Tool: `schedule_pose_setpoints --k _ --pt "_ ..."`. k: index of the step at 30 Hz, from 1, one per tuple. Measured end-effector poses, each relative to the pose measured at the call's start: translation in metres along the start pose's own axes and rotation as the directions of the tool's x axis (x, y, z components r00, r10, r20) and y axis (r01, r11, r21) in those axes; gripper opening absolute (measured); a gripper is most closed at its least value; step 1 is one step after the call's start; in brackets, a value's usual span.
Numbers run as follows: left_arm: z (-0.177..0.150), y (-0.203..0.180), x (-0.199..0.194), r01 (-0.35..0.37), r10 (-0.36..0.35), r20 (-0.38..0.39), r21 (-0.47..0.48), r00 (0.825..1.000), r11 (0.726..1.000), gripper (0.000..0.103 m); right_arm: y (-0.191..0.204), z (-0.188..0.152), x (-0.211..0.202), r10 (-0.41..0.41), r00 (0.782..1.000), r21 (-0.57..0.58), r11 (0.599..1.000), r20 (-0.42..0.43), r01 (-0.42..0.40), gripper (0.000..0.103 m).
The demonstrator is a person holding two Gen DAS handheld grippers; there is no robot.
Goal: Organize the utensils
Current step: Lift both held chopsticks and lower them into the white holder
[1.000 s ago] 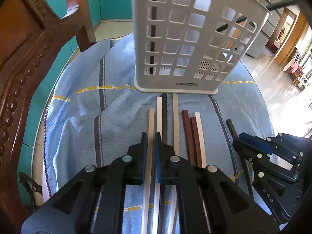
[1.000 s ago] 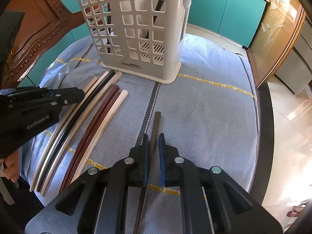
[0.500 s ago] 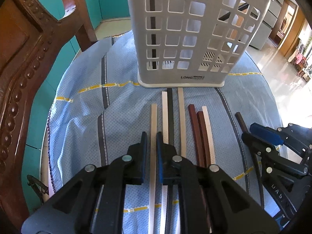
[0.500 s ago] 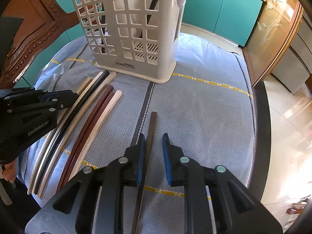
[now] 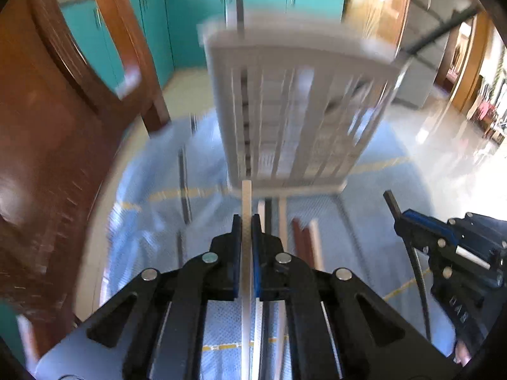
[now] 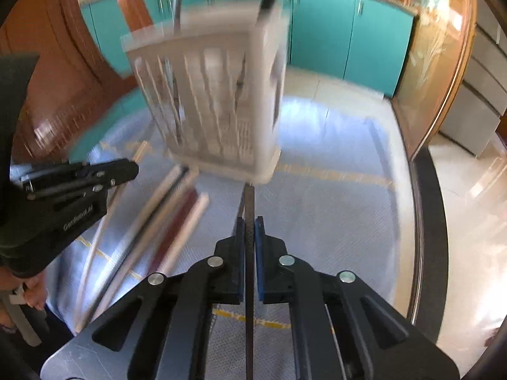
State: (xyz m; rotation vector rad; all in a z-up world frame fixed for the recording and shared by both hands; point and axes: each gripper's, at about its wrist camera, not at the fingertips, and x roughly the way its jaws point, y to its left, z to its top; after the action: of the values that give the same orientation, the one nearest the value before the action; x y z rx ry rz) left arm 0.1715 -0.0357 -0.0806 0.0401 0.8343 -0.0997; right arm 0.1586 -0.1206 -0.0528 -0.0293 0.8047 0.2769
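Now both grippers are clamped on chopsticks in front of the white slotted plastic basket [image 5: 294, 120], which stands upright on the blue dotted tablecloth [image 5: 152, 221] and serves as the landmark. The left gripper [image 5: 246, 231] has its jaws pressed tight on a long cream chopstick [image 5: 246, 202], whose far tip reaches just short of the basket's base. The right gripper [image 6: 249, 231] has its jaws pressed equally tight on a thin dark brown chopstick [image 6: 249, 202], its tip also just before the basket's near corner. Between the two grippers, on the cloth on the near side of the basket, lie the remaining chopsticks [image 6: 177, 221] side by side (cream, black and reddish-brown ones, blurred). Several dark sticks already stand inside the basket, poking above its rim
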Motion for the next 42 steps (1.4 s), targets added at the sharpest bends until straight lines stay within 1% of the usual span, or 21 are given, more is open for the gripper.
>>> schedule_pose_setpoints --k 3,5,6,7,9,10,13,15,18,20,22,24,27,29,30,33,36,38,39,40,42 --pt "0.005 0.002 -0.035 0.006 -0.006 0.101 0.001 0.995 1.0 0.007 -0.004 0.008 -0.039 0.025 0.991 -0.004 1.0 0.128 -0.024 0.007" --pt "0.007 0.004 -0.064 0.007 -0.006 0.186 0.0 0.982 1.0 0.007 -0.006 0.012 -0.062 0.042 0.978 -0.009 0.999 0.203 -0.041 0.007" --pt "0.007 0.005 -0.071 0.004 -0.004 0.209 0.0 0.978 1.0 0.007 -0.007 0.014 -0.074 0.051 0.97 -0.01 0.999 0.238 -0.05 0.007" --pt "0.008 0.005 -0.087 -0.003 0.003 0.259 0.002 0.966 1.0 0.007 -0.009 0.014 -0.082 0.058 0.964 -0.01 0.998 0.261 -0.057 0.007" --pt "0.008 0.005 -0.105 -0.013 0.012 0.31 0.0 0.951 1.0 0.007 -0.01 0.017 -0.103 0.073 0.945 -0.009 0.997 0.32 -0.075 0.007" --pt "0.008 0.003 -0.116 -0.013 0.013 0.345 -0.004 0.939 1.0 0.007 -0.013 0.017 -0.11 0.078 0.938 -0.008 0.997 0.337 -0.08 0.007" --pt "0.008 0.002 -0.142 0.001 0.003 0.401 -0.009 0.916 1.0 0.007 -0.017 0.021 -0.133 0.095 0.912 0.0 0.995 0.399 -0.103 0.007" --pt "0.009 0.0 -0.155 0.006 -0.005 0.427 -0.002 0.904 1.0 0.007 -0.02 0.025 -0.146 0.103 0.896 0.003 0.993 0.432 -0.116 0.007" --pt "0.012 -0.007 -0.172 -0.012 0.004 0.457 0.013 0.889 1.0 0.007 -0.017 0.035 -0.157 0.113 0.877 -0.01 0.992 0.467 -0.123 0.007" --pt "0.017 -0.007 -0.182 -0.014 0.007 0.471 0.012 0.882 1.0 0.007 -0.015 0.046 -0.161 0.113 0.871 -0.015 0.993 0.478 -0.121 0.007" --pt "0.025 -0.006 -0.189 -0.01 0.003 0.478 0.013 0.878 1.0 0.007 -0.011 0.055 -0.166 0.119 0.865 -0.02 0.992 0.488 -0.125 0.007" --pt "0.03 -0.006 -0.198 -0.01 0.001 0.482 0.015 0.876 1.0 0.007 -0.008 0.066 -0.168 0.121 0.863 -0.024 0.992 0.49 -0.126 0.007" --pt "0.054 0.004 -0.207 0.028 -0.025 0.488 0.001 0.872 1.0 0.007 -0.006 0.08 -0.167 0.106 0.863 -0.023 0.994 0.494 -0.11 0.007" --pt "0.067 0.011 -0.214 0.063 -0.046 0.501 -0.017 0.864 0.998 0.007 -0.007 0.09 -0.168 0.097 0.857 -0.014 0.994 0.505 -0.105 0.007" --pt "0.073 0.016 -0.218 0.08 -0.055 0.512 -0.027 0.858 0.996 0.007 -0.008 0.095 -0.169 0.099 0.851 -0.006 0.994 0.516 -0.112 0.007" --pt "0.089 0.032 -0.231 0.141 -0.07 0.57 -0.082 0.819 0.987 0.007 -0.01 0.107 -0.172 0.101 0.831 0.017 0.991 0.547 -0.132 0.007" --pt "0.1 0.048 -0.232 0.196 -0.072 0.611 -0.138 0.788 0.971 0.007 -0.01 0.118 -0.176 0.086 0.813 0.036 0.991 0.576 -0.13 0.007" --pt "0.109 0.058 -0.225 0.223 -0.067 0.624 -0.175 0.778 0.959 0.007 -0.008 0.127 -0.177 0.067 0.794 0.051 0.991 0.605 -0.123 0.007" --pt "0.113 0.062 -0.221 0.228 -0.059 0.625 -0.193 0.778 0.954 0.007 -0.008 0.131 -0.178 0.059 0.784 0.058 0.991 0.618 -0.12 0.007" --pt "0.118 0.064 -0.213 0.224 -0.042 0.626 -0.215 0.779 0.951 0.007 -0.007 0.135 -0.178 0.049 0.777 0.062 0.992 0.628 -0.113 0.007" --pt "0.125 0.065 -0.203 0.202 -0.012 0.629 -0.232 0.777 0.952 0.007 -0.004 0.139 -0.177 0.009 0.754 0.074 0.994 0.657 -0.077 0.007"
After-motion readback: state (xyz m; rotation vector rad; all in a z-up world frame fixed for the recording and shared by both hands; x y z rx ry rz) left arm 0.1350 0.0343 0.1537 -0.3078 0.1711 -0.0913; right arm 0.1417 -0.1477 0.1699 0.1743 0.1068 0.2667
